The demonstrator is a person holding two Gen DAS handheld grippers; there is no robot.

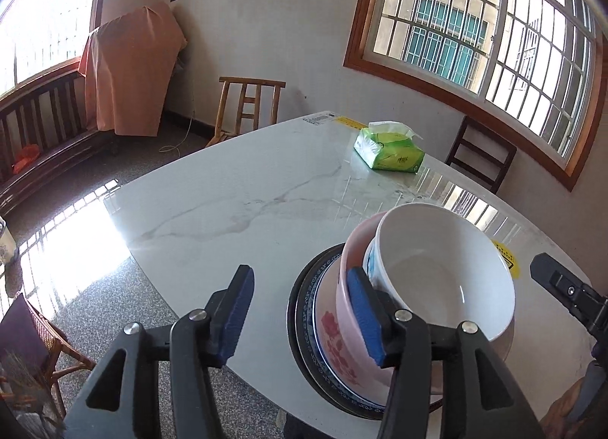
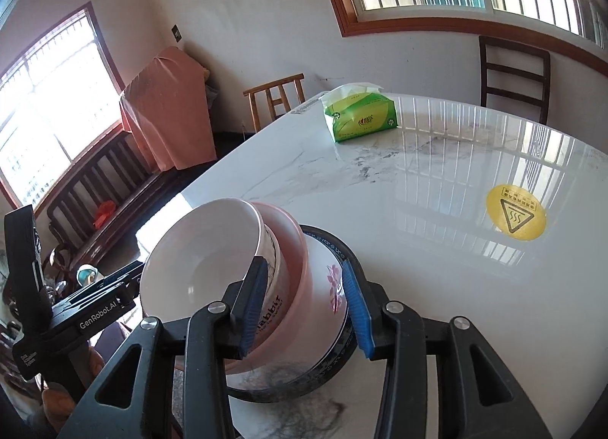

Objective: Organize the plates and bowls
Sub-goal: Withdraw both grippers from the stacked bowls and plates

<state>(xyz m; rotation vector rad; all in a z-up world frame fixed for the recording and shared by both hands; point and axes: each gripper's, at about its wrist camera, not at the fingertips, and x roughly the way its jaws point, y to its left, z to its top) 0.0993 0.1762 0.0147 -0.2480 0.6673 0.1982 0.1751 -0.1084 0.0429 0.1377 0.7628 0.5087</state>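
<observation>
A stack of dishes is sitting near the front edge of the marble table (image 1: 235,211). At the bottom a dark-rimmed plate (image 1: 300,310) is lying flat, with a blue-patterned plate (image 1: 315,340) resting on it. A pink bowl (image 1: 342,340) with a red flower print is sitting on those plates, and a white bowl (image 1: 448,268) is nesting inside it, tilting toward the right side of the left wrist view.

The left gripper (image 1: 304,313) is standing with its jaws spread apart and clamping nothing. Its right blue pad (image 1: 364,317) is lying against the outer wall of the pink bowl, while its left pad (image 1: 237,317) is hanging over bare tabletop, well clear of the stack.

The right gripper (image 2: 304,310) is also standing with its jaws parted. Its left pad (image 2: 252,306) is showing in front of the white bowl's printed side and its right pad (image 2: 357,310) is showing beside the plate rims, so the stack's right side is sitting between the fingers. Whether either pad is touching the dishes cannot be told from the right wrist view.

Toward the far side of the table a green tissue pack (image 2: 359,116) is lying well apart from the stack, and a round yellow warning sticker (image 2: 516,212) is showing on the tabletop to the right. A light wooden chair (image 1: 249,105) and a dark chair (image 2: 513,74) are standing beyond the table.
</observation>
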